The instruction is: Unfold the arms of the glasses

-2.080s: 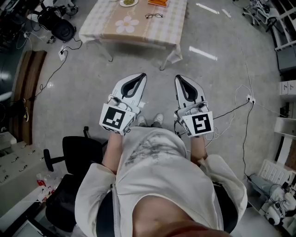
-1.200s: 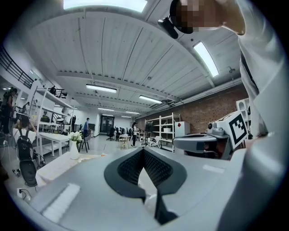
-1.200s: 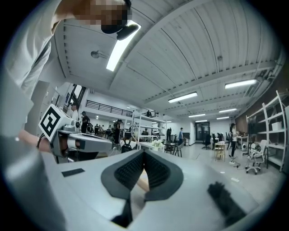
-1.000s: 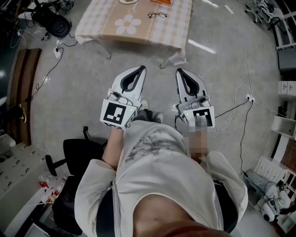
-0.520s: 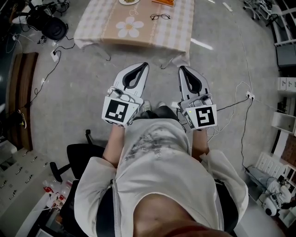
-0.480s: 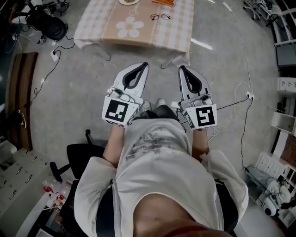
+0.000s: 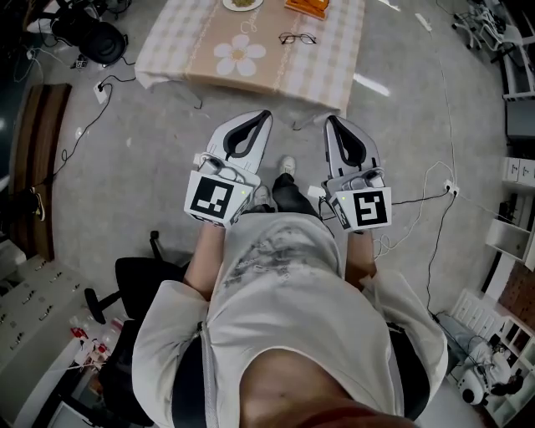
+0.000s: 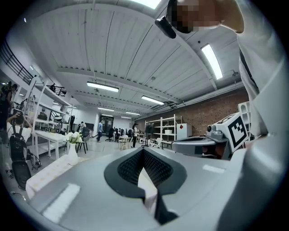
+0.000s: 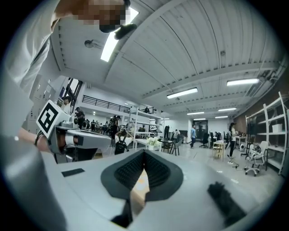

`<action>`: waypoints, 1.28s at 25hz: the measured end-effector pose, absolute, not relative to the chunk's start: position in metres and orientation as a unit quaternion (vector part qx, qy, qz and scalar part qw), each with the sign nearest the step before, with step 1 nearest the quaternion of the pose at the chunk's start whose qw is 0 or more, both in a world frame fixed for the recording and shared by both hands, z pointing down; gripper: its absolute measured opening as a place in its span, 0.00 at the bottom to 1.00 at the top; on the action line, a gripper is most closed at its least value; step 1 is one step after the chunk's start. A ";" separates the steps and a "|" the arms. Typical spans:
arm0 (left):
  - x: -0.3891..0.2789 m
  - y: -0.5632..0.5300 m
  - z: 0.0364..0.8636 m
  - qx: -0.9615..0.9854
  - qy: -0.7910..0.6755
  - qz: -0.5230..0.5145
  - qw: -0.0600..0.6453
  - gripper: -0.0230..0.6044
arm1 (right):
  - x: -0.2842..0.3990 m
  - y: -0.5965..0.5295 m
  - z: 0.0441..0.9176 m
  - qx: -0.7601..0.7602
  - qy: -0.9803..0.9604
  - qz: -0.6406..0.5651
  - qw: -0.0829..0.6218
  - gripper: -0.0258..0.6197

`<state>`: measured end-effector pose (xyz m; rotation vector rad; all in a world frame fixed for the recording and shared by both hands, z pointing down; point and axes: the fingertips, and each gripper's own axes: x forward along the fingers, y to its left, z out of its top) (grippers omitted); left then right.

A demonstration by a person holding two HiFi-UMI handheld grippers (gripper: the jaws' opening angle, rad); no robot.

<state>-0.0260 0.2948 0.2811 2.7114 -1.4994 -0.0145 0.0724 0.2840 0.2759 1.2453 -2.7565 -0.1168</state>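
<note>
Dark thin-framed glasses [image 7: 298, 38], lying on checked table [image 7: 171, 46]

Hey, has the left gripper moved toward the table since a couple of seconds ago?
Yes. The left gripper has come nearer the table: the strip of floor between its tips and the table's near edge has shrunk.

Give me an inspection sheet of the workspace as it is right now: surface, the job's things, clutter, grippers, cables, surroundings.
Surface: table with a checked cloth and a flower print, ahead of the person.
Job's things: glasses lie on the table; too small to tell whether the arms are folded.
Clutter: plate and an orange item at the table's far edge.
Grippers: left hand-held gripper and right hand-held gripper both shut, empty, short of the table.
Cables: floor cables run loose on both sides.
Surroundings: office chair at lower left; shelving at right.
</note>
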 end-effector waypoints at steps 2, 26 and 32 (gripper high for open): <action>-0.024 0.281 0.281 0.873 -0.488 -0.003 0.021 0.05 | 0.073 0.269 0.277 0.404 -0.912 -0.037 0.055 0.06; 0.019 0.174 0.271 0.852 -0.523 0.028 -0.001 0.05 | 0.109 0.160 0.277 0.354 -0.934 -0.024 0.033 0.06; 0.016 0.157 0.274 0.848 -0.529 0.033 0.006 0.05 | 0.110 0.143 0.281 0.352 -0.935 -0.017 0.037 0.06</action>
